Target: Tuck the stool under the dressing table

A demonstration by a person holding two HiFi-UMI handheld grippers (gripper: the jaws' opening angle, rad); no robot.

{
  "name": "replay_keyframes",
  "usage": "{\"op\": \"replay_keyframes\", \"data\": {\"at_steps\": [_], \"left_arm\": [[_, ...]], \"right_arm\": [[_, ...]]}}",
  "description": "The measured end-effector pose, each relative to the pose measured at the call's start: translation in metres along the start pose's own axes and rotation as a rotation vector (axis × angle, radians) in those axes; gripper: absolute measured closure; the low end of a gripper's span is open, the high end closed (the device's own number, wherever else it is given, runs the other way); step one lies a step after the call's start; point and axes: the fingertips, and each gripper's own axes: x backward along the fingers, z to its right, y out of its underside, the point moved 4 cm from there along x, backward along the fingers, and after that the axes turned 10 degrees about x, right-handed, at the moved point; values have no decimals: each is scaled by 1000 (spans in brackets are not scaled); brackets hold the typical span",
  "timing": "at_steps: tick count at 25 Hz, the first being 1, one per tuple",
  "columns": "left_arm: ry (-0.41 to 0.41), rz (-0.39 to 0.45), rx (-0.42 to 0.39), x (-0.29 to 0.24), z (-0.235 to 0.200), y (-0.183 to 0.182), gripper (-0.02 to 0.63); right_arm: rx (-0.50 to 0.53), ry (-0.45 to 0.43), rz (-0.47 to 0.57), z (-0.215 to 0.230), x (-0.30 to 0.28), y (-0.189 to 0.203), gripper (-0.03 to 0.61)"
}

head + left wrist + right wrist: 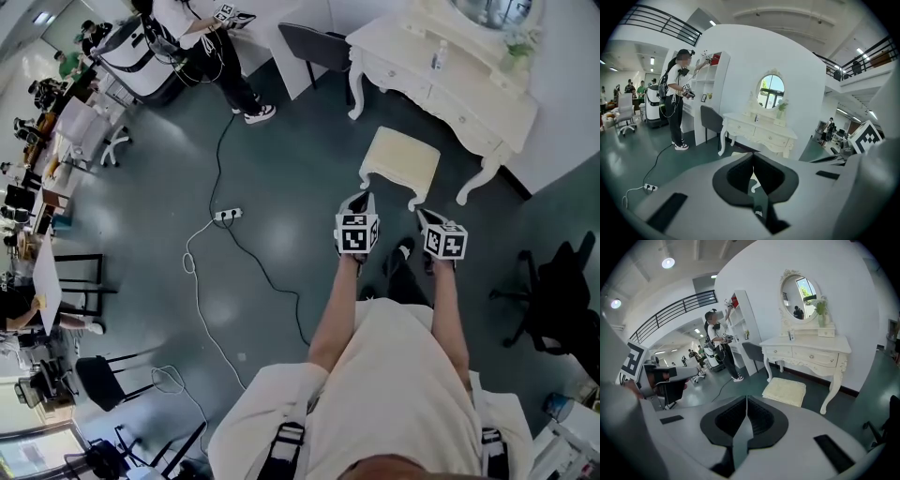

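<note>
Noting both clenched, empty: left gripper [360,201], right gripper [421,217]. Cream cushioned square stool [401,161] sat mostly hidden behind my left jaws; white carved dressing table [441,94] was cropped in head view.

Stool [400,164] on the floor in front of the dressing table [441,80], apart from it, not under it. Mirror [799,289] on the tabletop at the back. Chair [314,45] left of the table. Left gripper [361,200] and right gripper [422,217] side by side just short of the stool's near edge. Power strip [228,215] on the floor, well left of the stool. Office chair [553,291] far right.
</note>
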Motion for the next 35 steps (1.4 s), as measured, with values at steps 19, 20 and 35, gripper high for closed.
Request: {"op": "replay_keyframes", "data": {"at_steps": [19,20,35], "left_arm": [[-9,-56,46,-77,-39,-41,598],[-7,-62,45,-83,-39,-43,598],[-31,-149,0,-207,-33,-82,598]], "right_arm": [[-30,-10,-36,32,-74,-58,532],[-34,-9,-37,36,-77,-62,532],[-100,-16,-56,141,-147,-113,532]]}}
